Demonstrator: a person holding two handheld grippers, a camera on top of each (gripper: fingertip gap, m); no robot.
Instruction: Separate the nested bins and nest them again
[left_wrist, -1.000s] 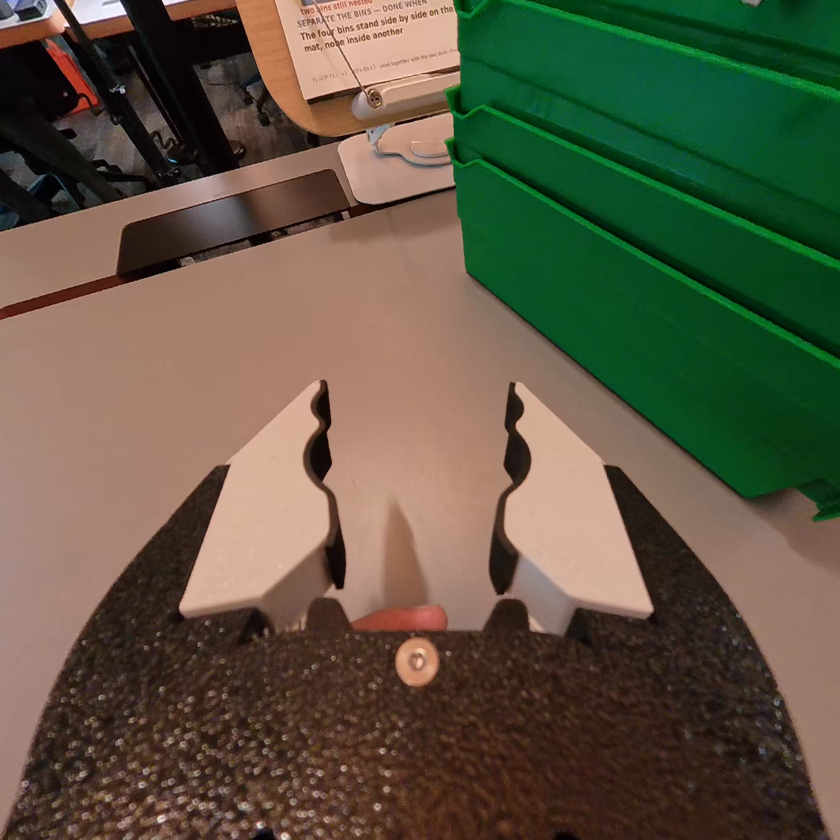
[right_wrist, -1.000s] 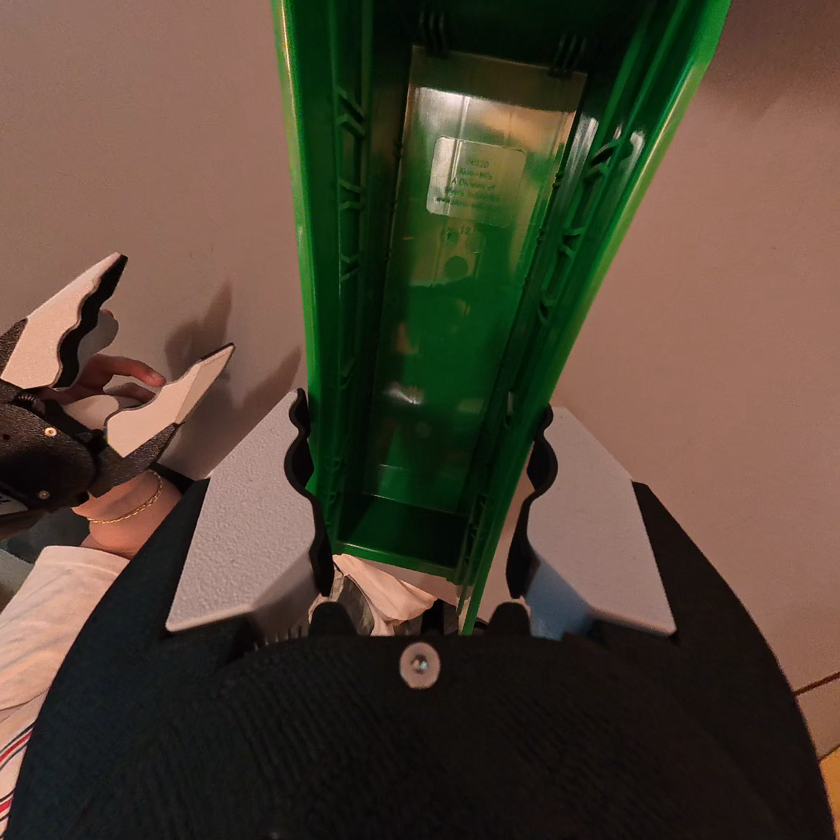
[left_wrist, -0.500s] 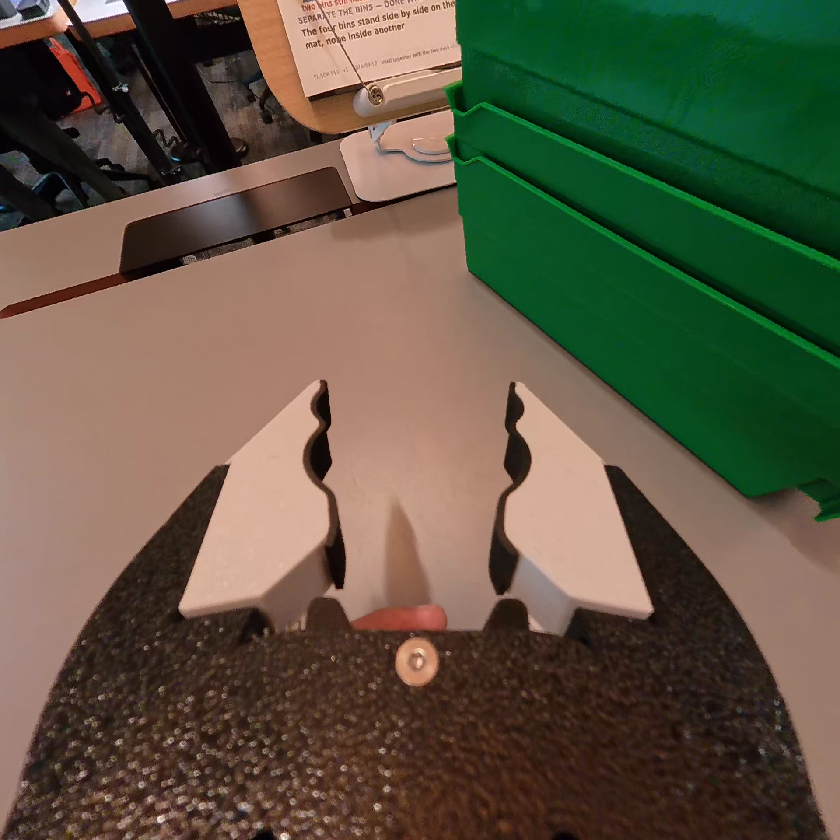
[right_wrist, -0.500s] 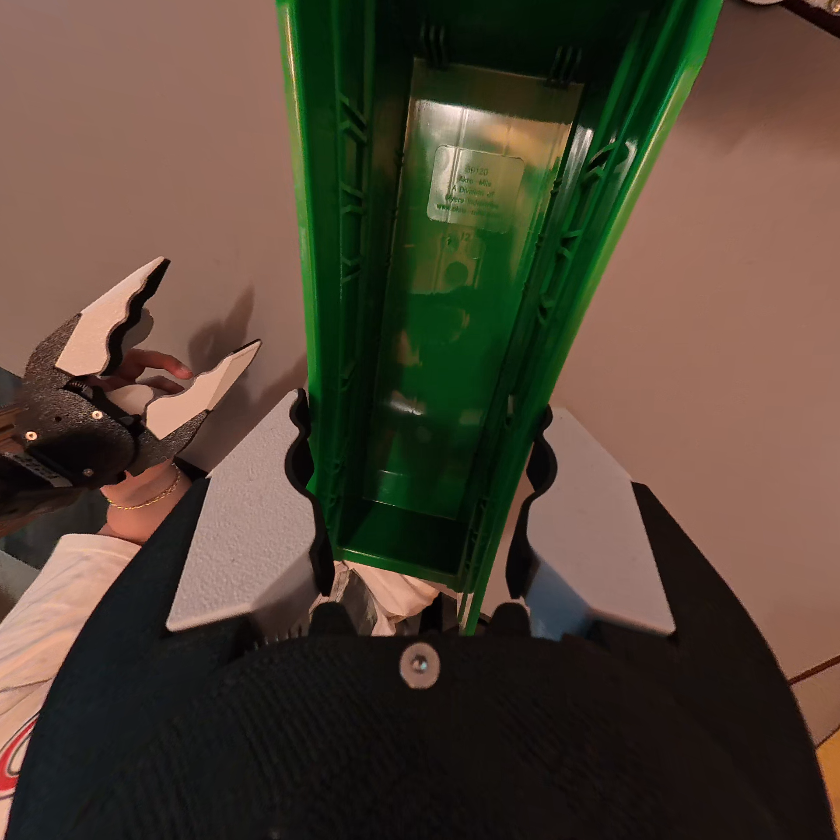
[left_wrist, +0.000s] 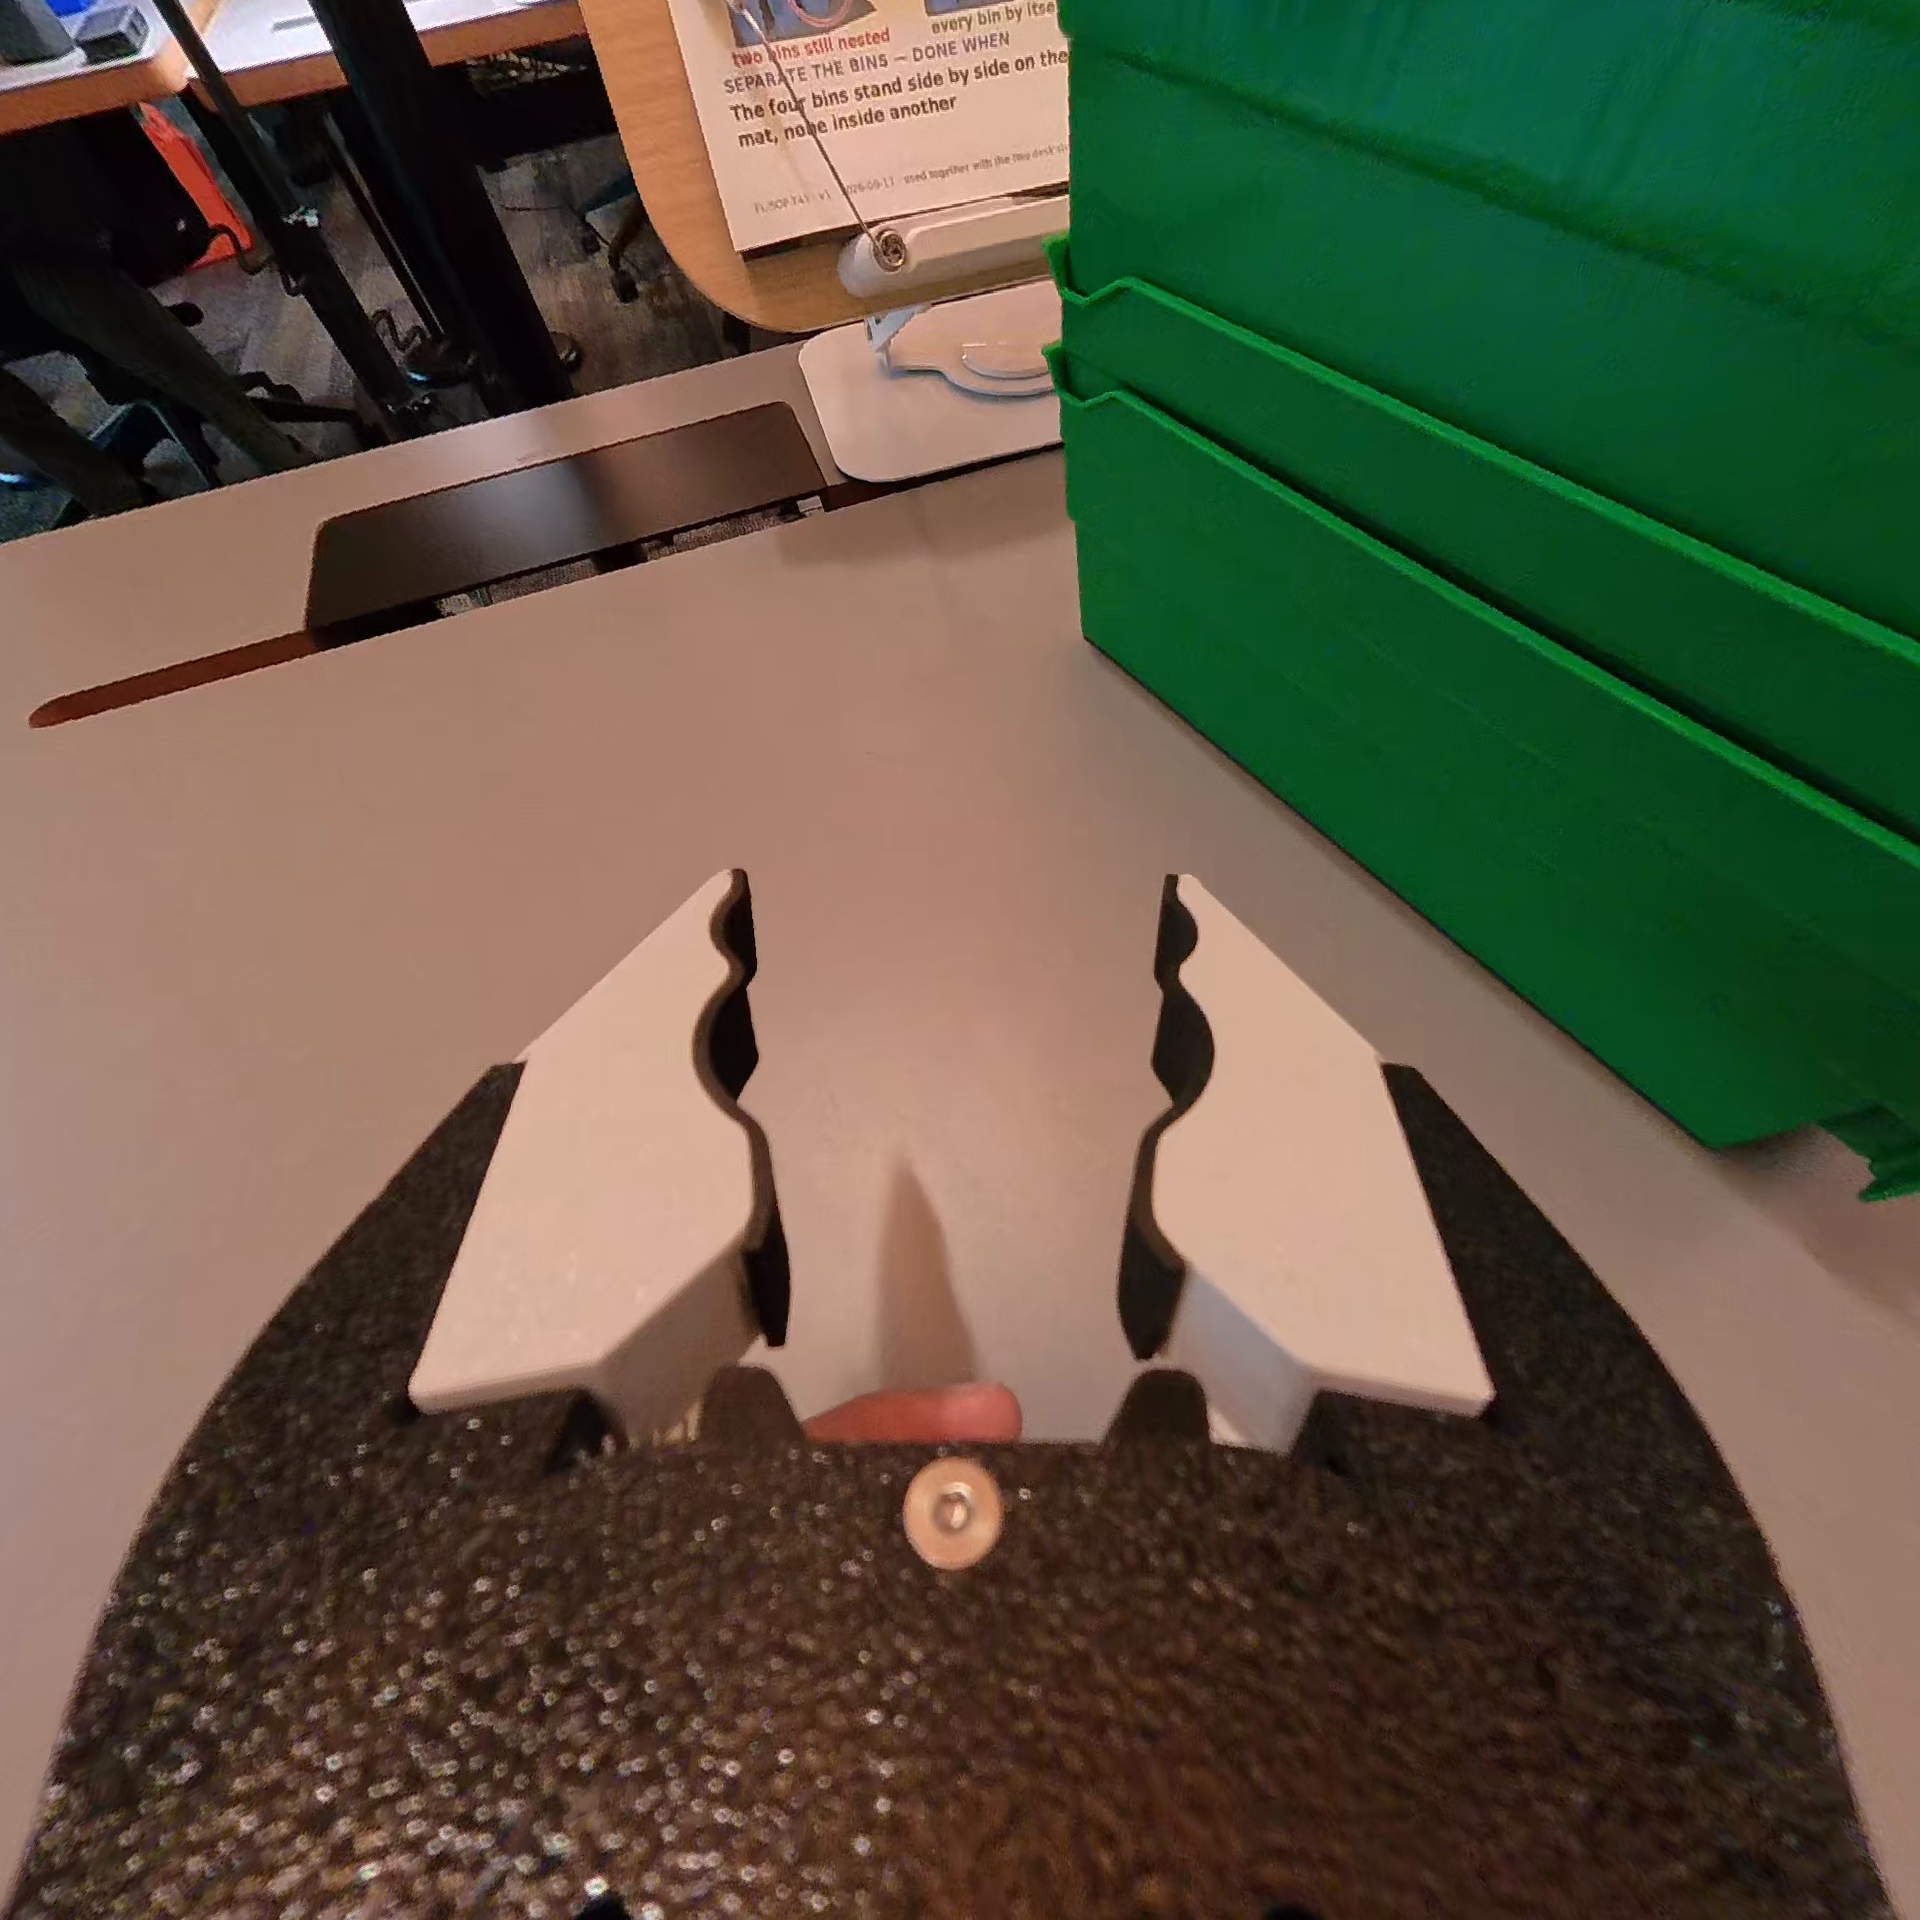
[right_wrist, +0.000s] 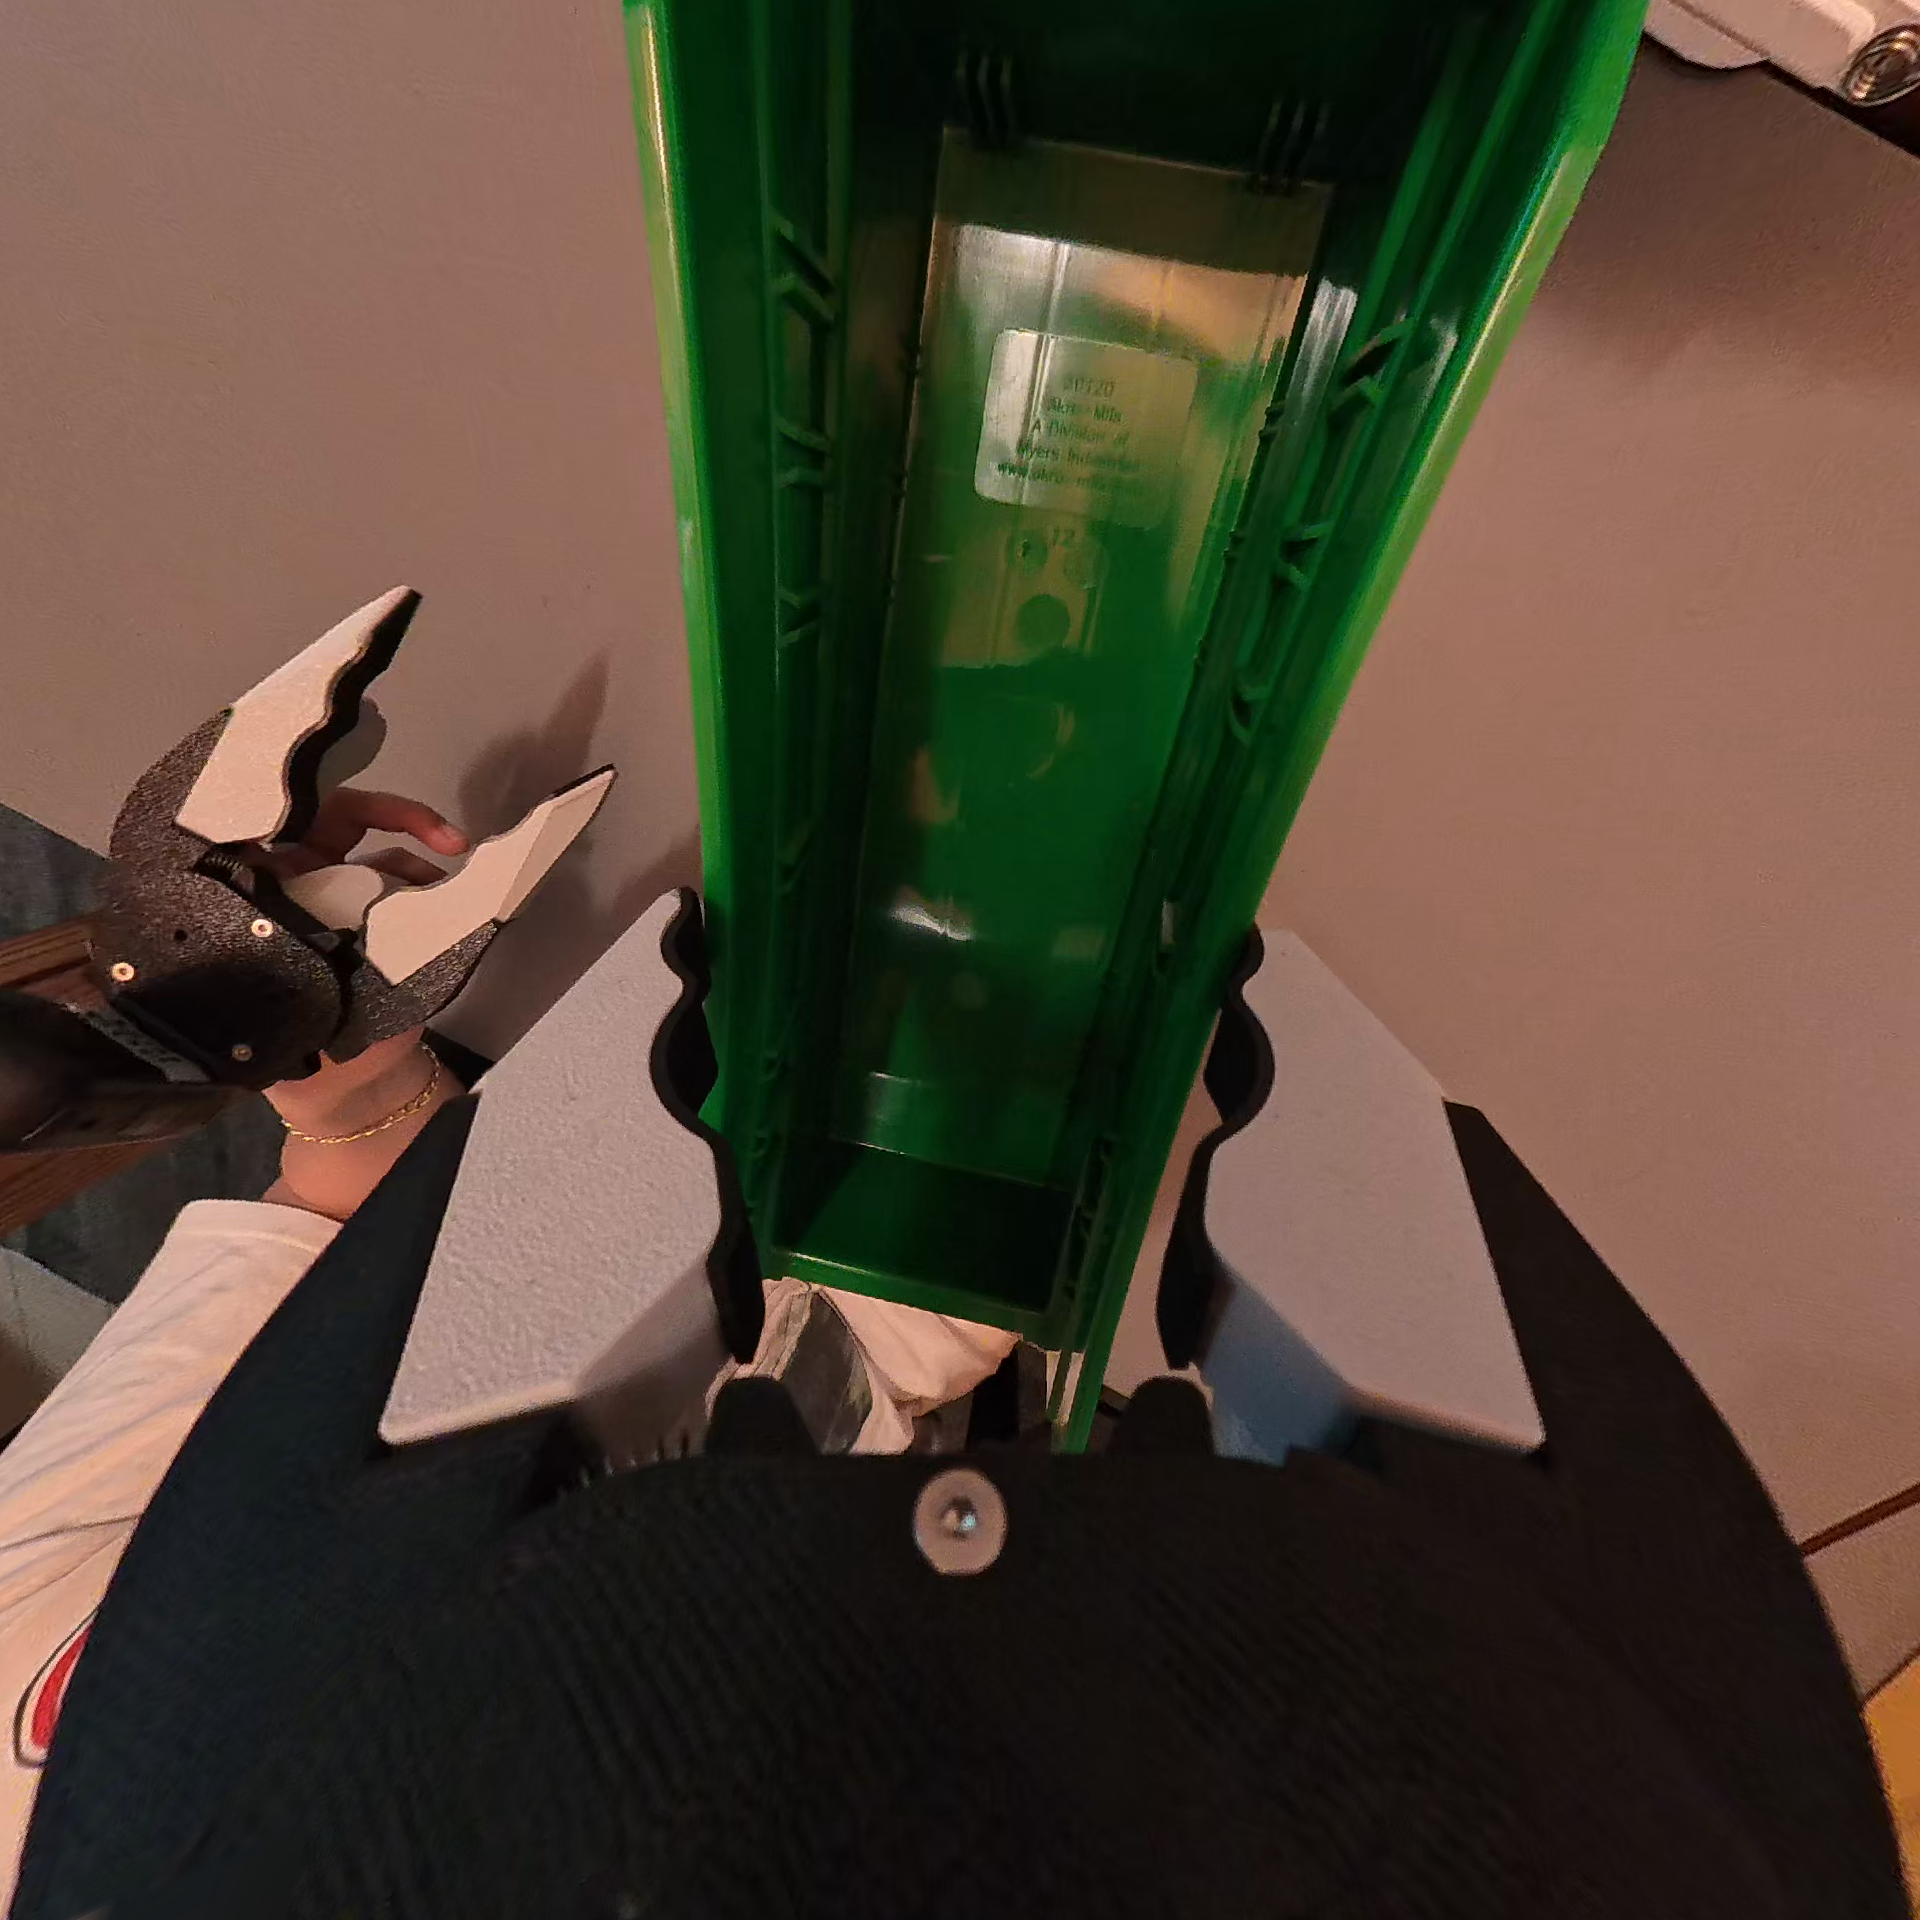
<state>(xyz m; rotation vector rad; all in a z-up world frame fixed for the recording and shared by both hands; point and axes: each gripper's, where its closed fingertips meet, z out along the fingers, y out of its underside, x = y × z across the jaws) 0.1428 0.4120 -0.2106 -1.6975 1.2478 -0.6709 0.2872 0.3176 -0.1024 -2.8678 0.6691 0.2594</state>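
Observation:
A stack of long green bins (left_wrist: 1455, 675) stands on the grey table (left_wrist: 416, 831) to the right of my left gripper (left_wrist: 956, 883), which is open, empty and low over the table. The top green bin (left_wrist: 1507, 208) hangs blurred above the lower two rims. In the right wrist view my right gripper (right_wrist: 961, 925) is shut across the near end of that green bin (right_wrist: 1039, 623). I look down into its inside, which has a pale sticker on the floor. The left gripper (right_wrist: 506, 686) shows open at the left, apart from the bin.
A wooden stand with a printed sheet (left_wrist: 883, 104) and its white base (left_wrist: 914, 405) stand behind the stack. A dark panel (left_wrist: 551, 509) sits in the table's far edge. A person's wrist and white sleeve (right_wrist: 343, 1091) are at the lower left.
The top bin has risen out of the stack in my right gripper. In the right wrist view the left gripper has shifted to the right, nearer the bin.

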